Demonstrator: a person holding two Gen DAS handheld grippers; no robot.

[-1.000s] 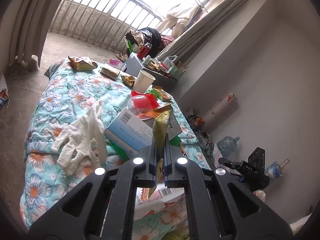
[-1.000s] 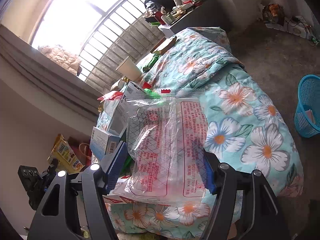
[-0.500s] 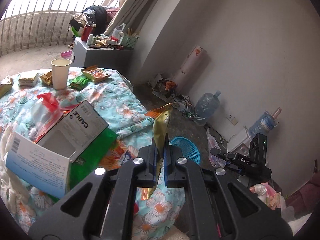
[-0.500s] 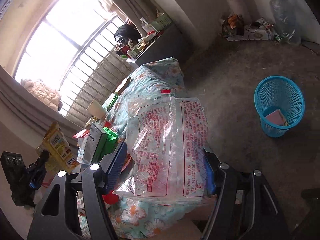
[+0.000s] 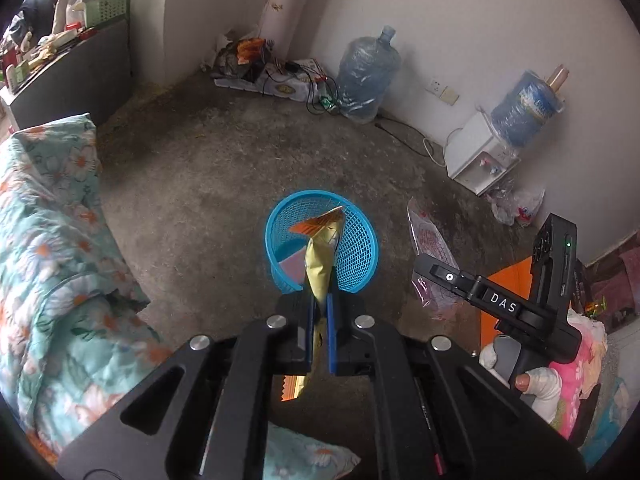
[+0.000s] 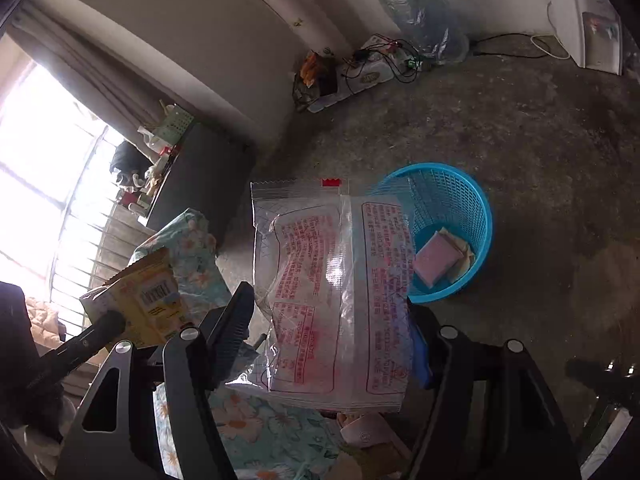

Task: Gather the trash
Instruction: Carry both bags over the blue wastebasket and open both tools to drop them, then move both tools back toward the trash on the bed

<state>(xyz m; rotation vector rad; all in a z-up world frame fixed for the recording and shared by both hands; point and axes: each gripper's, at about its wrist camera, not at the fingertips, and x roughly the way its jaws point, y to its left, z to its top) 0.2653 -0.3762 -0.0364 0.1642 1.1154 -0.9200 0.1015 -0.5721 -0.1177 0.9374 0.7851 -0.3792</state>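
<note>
Two pieces of trash are riding in your hand-held grippers right now. Your left hand-held gripper [image 5: 319, 306] is clamping a yellow snack wrapper [image 5: 320, 258] with its jaws nearly together; the wrapper is sticking up past the fingertips, orange torn edge on top, its lower end hanging out behind the pads. In the left wrist view it is lining up over the blue mesh basket [image 5: 356, 254], which is standing on the concrete floor [image 5: 192, 184]. Your right hand-held gripper [image 6: 332, 344] is holding a clear plastic bag with red print [image 6: 332, 280] across wide-set jaws, both pads pressing its side edges, bag standing upright. In the right wrist view the basket [image 6: 472, 216] is sitting just beyond the bag's right edge, with a pink packet [image 6: 434, 260] and some pale wrappers lying at its bottom. You are also showing the floral bedcover [image 5: 48, 240] at the left, and a water jug [image 5: 368, 76] against the far wall.
</note>
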